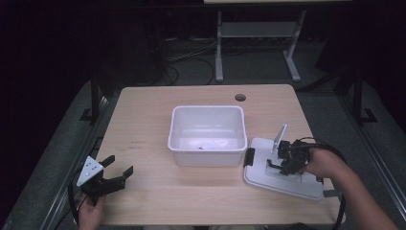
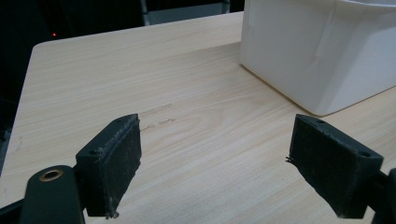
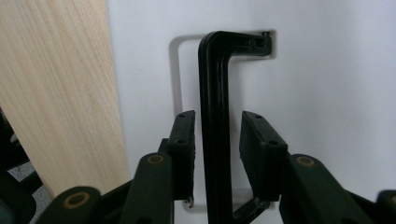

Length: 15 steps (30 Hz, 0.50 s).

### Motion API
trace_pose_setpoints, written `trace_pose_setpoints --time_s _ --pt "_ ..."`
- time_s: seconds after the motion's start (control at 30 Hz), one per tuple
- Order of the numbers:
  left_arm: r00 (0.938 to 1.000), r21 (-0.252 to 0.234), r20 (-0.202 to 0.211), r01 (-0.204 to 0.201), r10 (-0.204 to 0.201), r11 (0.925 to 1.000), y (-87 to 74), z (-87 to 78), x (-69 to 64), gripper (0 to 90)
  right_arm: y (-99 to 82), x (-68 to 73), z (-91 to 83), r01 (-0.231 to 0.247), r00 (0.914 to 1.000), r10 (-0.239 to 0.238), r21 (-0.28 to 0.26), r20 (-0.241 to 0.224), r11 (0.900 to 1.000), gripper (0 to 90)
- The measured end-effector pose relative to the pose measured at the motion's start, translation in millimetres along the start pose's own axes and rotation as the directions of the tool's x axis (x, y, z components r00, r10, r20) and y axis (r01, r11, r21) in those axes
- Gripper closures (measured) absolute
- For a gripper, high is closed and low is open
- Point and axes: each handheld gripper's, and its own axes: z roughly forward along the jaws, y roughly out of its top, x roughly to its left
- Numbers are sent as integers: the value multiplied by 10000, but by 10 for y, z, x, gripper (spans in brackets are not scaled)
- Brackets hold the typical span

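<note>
— Lid (image 1: 282, 175) first, since that's clearly what I'm working on: where does it sit?

— Flat on the bench (image 1: 143, 124), directly under my right claw (image 1: 280, 160), white, with its edge just beside the tub (image 1: 207, 135). From the right gripper view, the claw looks straight down at the lid's black handle (image 3: 215, 116).

— And the tub itself?

— Open-topped and nearly bare inside, ahead and to the right of my left claw (image 1: 119, 167), to the left of the right one. My guess is the lid belongs on it, which would explain why it lies so close.

— What's the left claw doing?

— Resting low near the bench's front edge, jaws spread wide with nothing between them but wood grain. I'd say I keep it parked there, facing the tub's corner, ready to steady the tub if it slides.

— Has the right one got the handle?

— Not quite. Its pads (image 3: 184, 149) straddle the bar, one on each side, with thin gaps visible on both, so it's nearly closed around the handle but not pinching. I've lined it up along the bar's length so a squeeze should catch it squarely.
</note>
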Motion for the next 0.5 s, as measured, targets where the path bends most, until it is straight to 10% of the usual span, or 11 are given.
trace_pose_setpoints --time_s 0.5 --pt "10000 -25 -41 38 -38 10000 1 -14 11 163 31 -40 -100 110 9996 -116 248 254 9996 727"
